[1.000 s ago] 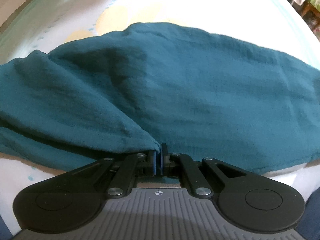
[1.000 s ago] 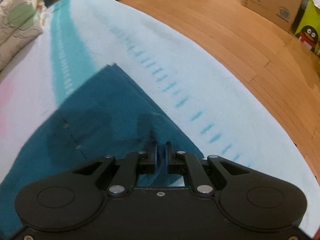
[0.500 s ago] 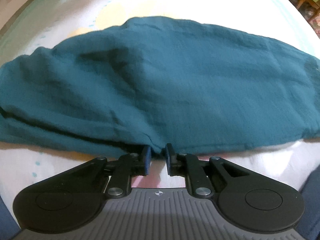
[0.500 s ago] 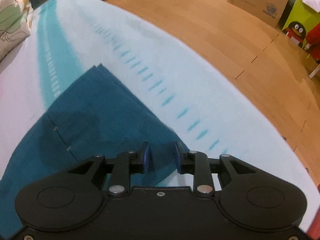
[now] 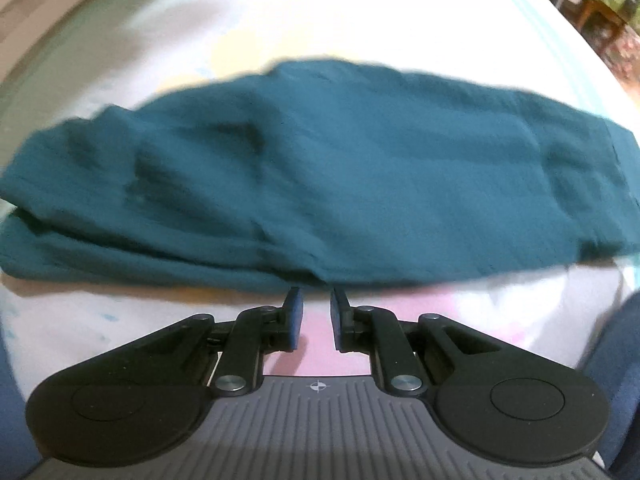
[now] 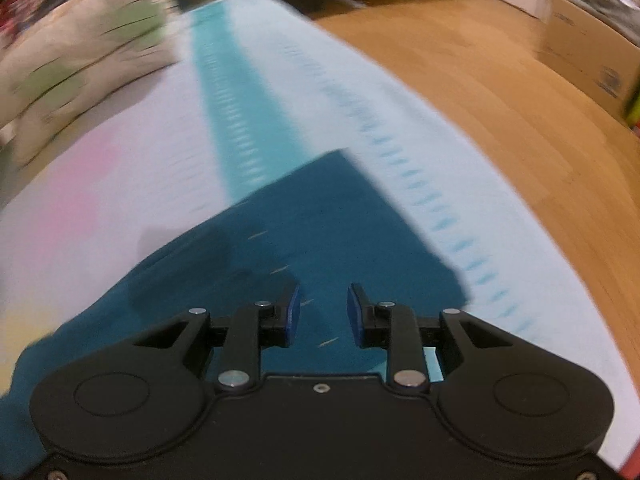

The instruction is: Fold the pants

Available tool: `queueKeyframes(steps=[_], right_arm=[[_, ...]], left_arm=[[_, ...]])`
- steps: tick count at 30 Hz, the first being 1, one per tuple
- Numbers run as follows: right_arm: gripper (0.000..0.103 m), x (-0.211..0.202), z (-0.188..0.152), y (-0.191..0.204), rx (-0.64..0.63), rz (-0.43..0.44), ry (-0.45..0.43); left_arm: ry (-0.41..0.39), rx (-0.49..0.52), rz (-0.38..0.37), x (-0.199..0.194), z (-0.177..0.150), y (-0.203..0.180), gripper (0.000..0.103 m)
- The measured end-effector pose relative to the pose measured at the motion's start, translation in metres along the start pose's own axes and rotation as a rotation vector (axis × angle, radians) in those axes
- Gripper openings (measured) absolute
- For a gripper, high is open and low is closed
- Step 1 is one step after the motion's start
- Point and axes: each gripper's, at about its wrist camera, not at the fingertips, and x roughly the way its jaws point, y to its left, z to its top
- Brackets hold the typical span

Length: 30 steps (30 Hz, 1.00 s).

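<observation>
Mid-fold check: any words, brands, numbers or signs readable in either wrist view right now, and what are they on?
No text can be read in either view.
Cardboard box on the wooden floor: a dark printed mark on its side, too blurred to read.
Left gripper body: a small crosshair symbol, no letters.
Teal pants, bedsheet and right gripper: no label or print visible.

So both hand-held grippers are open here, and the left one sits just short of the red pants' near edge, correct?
Not quite: the pants are teal, not red, as the left wrist view shows. The rest holds: the left hand-held gripper and the right hand-held gripper are both open.
</observation>
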Motion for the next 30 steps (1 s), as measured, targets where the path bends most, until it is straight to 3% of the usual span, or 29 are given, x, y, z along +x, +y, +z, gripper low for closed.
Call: queueKeyframes(steps=[10,15,22,30], right_arm=[[0.038,0.006,-0.064,0.124,-0.261,0.26,0.1],[0.038,0.016,-0.094,0.172,-0.341,0.36,0.149],[0.038,0.031,-0.115,0.215,-0.407,0.411,0.205],[0.039,0.029,-0.126,0.23,-0.465,0.413,0.198]], left_arm=[[-0.077,-0.174,0.237,-0.01,0.046,0.145,0.015],[-0.076,-0.268,0.317,-0.011,0.049,0.222,0.015],[-0.074,-0.346,0.309,-0.004,0.065,0.287,0.015],[-0.04,-0.298,0.249,0.026,0.085,0.285,0.015]])
